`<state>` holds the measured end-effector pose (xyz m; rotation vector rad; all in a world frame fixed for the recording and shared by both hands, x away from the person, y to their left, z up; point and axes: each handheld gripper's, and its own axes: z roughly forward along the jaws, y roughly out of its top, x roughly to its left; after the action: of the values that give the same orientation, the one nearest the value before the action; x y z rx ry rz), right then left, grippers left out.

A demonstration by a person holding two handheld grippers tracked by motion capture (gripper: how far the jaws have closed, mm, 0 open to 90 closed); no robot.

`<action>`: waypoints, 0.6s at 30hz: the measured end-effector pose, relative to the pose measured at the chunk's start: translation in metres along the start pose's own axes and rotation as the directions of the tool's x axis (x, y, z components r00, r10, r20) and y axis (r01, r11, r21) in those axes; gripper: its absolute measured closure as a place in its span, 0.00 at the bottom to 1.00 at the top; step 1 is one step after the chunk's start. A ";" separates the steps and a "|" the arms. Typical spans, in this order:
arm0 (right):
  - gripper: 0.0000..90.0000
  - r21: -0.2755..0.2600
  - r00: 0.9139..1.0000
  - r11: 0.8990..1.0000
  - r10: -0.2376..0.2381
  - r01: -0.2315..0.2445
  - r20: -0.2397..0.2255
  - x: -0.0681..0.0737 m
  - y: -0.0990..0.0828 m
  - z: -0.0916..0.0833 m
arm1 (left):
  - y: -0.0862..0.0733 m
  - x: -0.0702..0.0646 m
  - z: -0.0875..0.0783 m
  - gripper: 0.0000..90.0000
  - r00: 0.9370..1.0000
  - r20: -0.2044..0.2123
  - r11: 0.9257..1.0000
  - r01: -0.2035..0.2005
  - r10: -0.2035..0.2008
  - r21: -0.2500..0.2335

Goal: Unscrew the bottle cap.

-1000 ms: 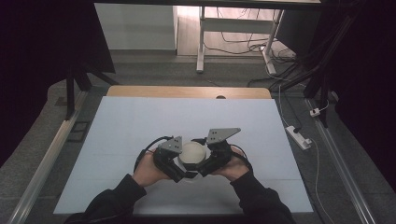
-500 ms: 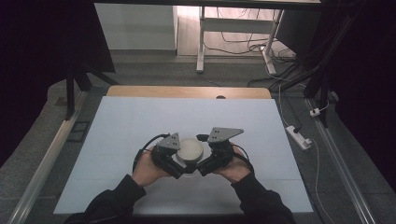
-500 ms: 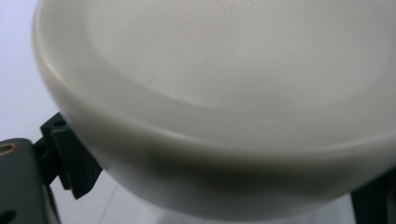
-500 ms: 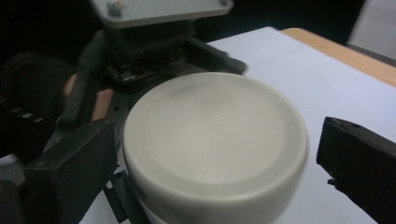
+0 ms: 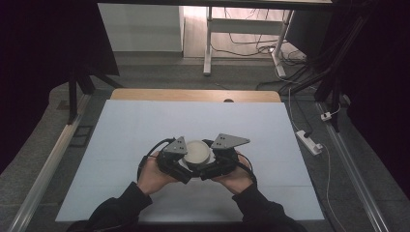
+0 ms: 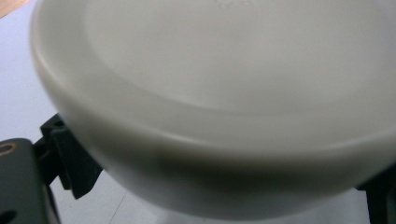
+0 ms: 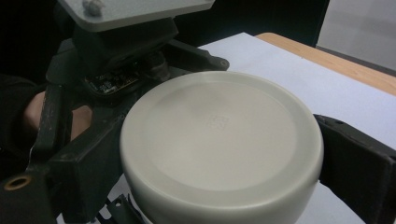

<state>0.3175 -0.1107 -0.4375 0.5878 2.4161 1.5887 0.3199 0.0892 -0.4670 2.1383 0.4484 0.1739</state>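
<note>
Cream-white and round, the lid [image 5: 197, 151] sits near the front middle of the pale worktop [image 5: 145, 125], and both are on it: left gripper [image 5: 180, 164] and right gripper [image 5: 212, 163] each have fingers clamped on its rim, from opposite sides.

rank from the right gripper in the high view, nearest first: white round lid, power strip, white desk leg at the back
1. White round lid: between both grippers, touching the right gripper.
2. Power strip: on the floor, right of the table.
3. White desk leg: far back, beyond the table.
</note>
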 end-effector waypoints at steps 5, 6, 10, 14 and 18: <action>0.08 0.016 0.999 1.000 -0.013 0.014 -0.045 -0.004 0.000 -0.001 | -0.001 0.002 0.001 0.08 0.999 0.036 1.000 -0.014 0.013 0.005; 0.08 0.019 0.998 1.000 -0.012 0.013 -0.055 -0.005 0.000 -0.001 | -0.001 0.002 0.001 0.08 0.999 0.046 1.000 -0.017 0.016 0.004; 0.08 0.030 0.990 0.999 -0.021 0.025 -0.136 -0.011 -0.001 -0.003 | -0.002 0.004 0.001 0.08 0.994 0.105 0.999 -0.034 0.033 0.003; 0.08 0.032 0.979 0.999 -0.029 0.037 -0.201 -0.015 -0.001 -0.005 | -0.003 0.004 0.002 0.08 0.983 0.175 0.998 -0.064 0.063 -0.002; 0.08 0.036 0.954 0.997 -0.056 0.070 -0.296 -0.019 -0.002 -0.008 | -0.002 0.002 0.003 0.08 0.967 0.230 0.994 -0.111 0.109 -0.001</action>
<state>0.3312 -0.1265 -0.4374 0.2928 2.6586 1.7035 0.3217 0.0889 -0.4702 2.1642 0.1958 -0.0151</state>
